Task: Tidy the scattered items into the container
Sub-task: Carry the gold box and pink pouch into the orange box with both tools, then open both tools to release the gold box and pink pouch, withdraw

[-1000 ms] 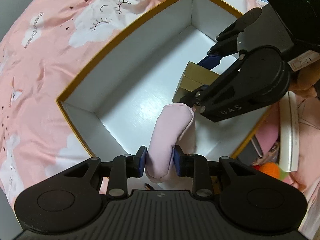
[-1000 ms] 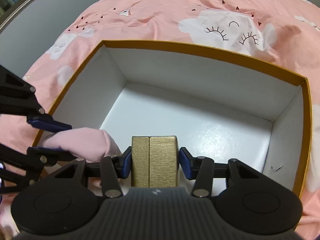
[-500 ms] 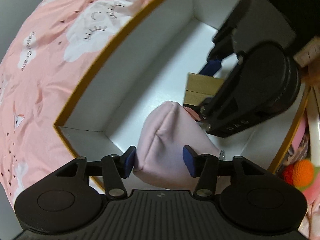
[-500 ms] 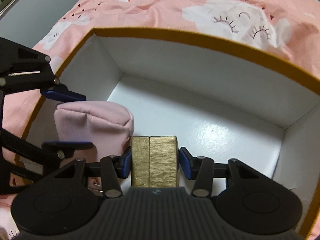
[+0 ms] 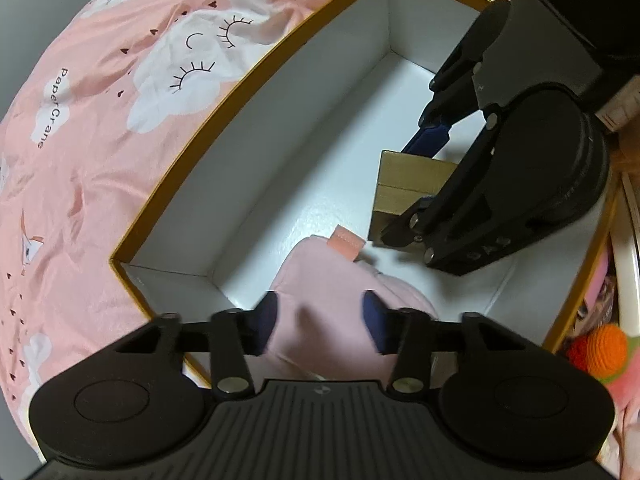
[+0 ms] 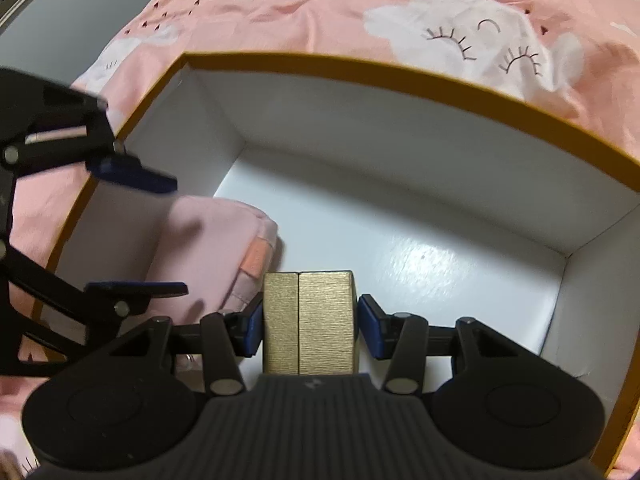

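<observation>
Left gripper [image 5: 320,322] jaws stand apart, releasing pink pouch [image 5: 340,280] onto box [image 5: 248,76] floor. Right gripper [image 6: 310,322] pads appear slack beside gold box [image 6: 308,320], seemingly just deposited

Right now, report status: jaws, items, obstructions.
Left gripper open around pink pouch, pouch resting in box. Right gripper open astride gold box. Nothing in the way.

Pink bedspread [image 5: 100,168] with sleepy-eyed white clouds lying rumpled all around, orange knitted ball [image 5: 598,350] sitting at the right edge, grey floor [image 6: 80,28] showing beyond.
</observation>
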The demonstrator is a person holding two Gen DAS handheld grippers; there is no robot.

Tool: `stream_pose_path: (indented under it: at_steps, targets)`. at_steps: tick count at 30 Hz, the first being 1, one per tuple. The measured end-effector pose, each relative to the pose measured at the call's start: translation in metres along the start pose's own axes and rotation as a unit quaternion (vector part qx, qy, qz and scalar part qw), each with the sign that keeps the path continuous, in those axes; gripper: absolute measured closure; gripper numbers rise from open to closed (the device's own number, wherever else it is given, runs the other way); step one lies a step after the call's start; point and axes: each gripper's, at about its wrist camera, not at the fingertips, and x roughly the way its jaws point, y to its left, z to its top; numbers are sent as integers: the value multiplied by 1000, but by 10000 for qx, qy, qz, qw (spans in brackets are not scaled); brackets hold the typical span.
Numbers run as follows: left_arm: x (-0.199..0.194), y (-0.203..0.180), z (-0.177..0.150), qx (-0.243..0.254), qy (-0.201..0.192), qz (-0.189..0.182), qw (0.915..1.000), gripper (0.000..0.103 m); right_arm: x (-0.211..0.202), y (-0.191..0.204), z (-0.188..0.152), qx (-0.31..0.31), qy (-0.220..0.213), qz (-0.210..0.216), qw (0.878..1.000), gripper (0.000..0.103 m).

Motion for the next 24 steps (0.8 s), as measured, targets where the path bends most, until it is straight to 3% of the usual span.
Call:
stream_pose_path:
  at_steps: [5, 15, 24]
  targets:
    - [16, -3, 1, -204, 198, -129, 9995, 68, 6, 3, 0, 79, -24, 43, 10000, 52]
    - [18, -9, -12, -137, 468, -375, 9981, 70, 15, 21, -3, 170, 489, 374, 9980, 52]
    - [8, -6, -16, -403, 279, -384, 9981, 70, 12, 20, -7, 429, 781, 438, 9951, 48]
